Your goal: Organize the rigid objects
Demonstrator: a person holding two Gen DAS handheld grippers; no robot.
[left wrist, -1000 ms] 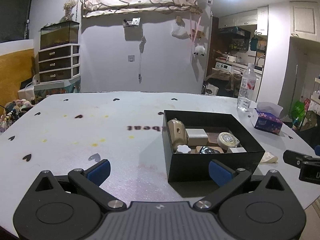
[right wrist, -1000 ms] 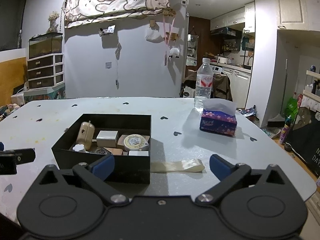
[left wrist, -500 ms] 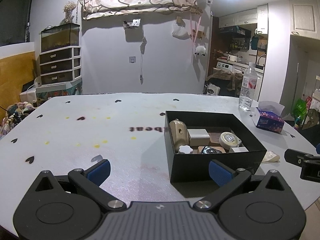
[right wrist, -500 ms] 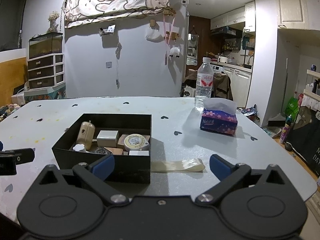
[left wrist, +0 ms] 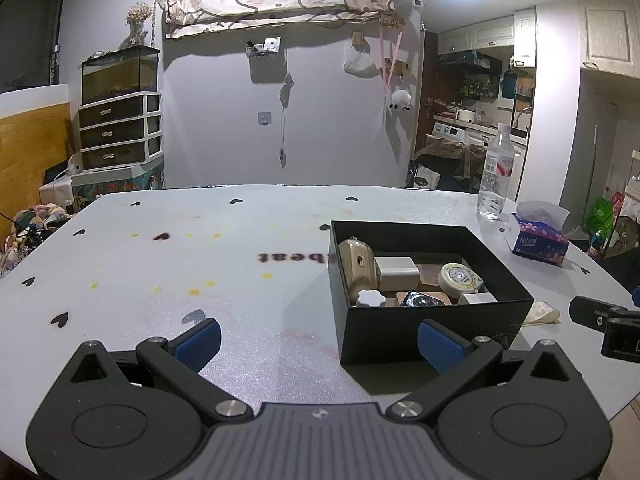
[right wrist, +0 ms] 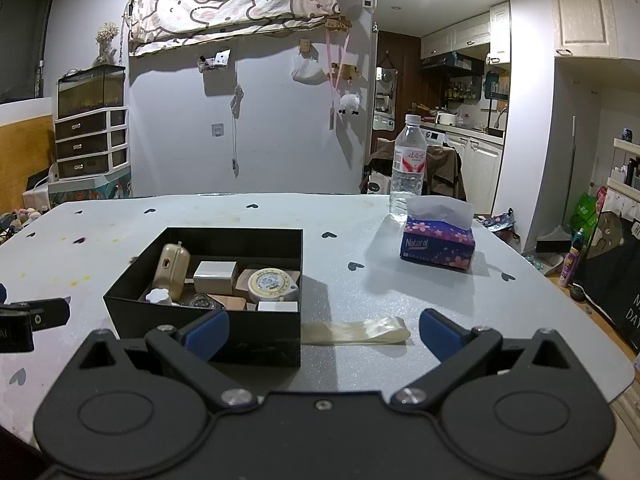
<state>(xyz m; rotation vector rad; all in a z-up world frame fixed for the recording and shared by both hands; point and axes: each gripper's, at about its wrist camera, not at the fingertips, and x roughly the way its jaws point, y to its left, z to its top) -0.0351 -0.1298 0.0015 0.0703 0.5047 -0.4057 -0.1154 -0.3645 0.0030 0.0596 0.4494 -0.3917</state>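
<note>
Grey speckled tabletop (left wrist: 240, 280) with little black hearts, and on its right half sits the open matte-black cardboard box (left wrist: 436, 332). Packed inside: a beige rounded case (left wrist: 357, 268) standing upright, a white rectangular block (left wrist: 396, 270), a round cream tape measure (left wrist: 458, 278), a small white scalloped cap (left wrist: 371, 299). Left gripper (left wrist: 318, 340) spread wide, holding nothing; right gripper (right wrist: 322, 330) likewise wide, the box's near wall before it.

Tissue pack (right wrist: 438, 243): "Natural" in white on its purple side. Table (left wrist: 168, 280): dark letters "beat", seen upside down, beside the black box (left wrist: 424, 320). Water bottle (right wrist: 408, 168): red label print, too small to read.
</note>
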